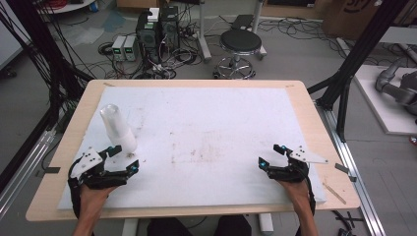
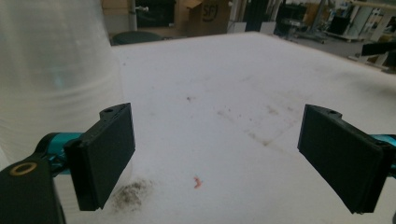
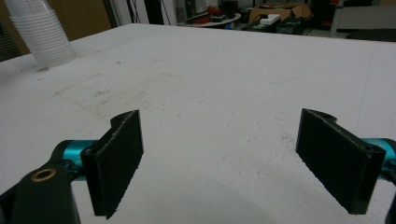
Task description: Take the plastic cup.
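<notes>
A stack of translucent white plastic cups (image 1: 118, 129) stands upside down on the white board (image 1: 206, 132) at the left. My left gripper (image 1: 123, 158) rests just in front of the stack, jaws wide apart with nothing between them. In the left gripper view the stack (image 2: 56, 74) rises beside and behind the left jaw, and the gripper (image 2: 224, 163) holds only bare board. My right gripper (image 1: 271, 155) lies at the board's front right, open and empty. From the right gripper view the gripper (image 3: 233, 158) faces across the board, with the cup stack (image 3: 39, 32) far off at the upper left.
The white board lies on a wooden table (image 1: 314, 123). A small red speck (image 2: 198, 182) and a dark smudge (image 2: 130, 193) mark the board near my left gripper. A black stool (image 1: 240, 44), computer boxes (image 1: 156, 29) and cables stand on the floor beyond the table.
</notes>
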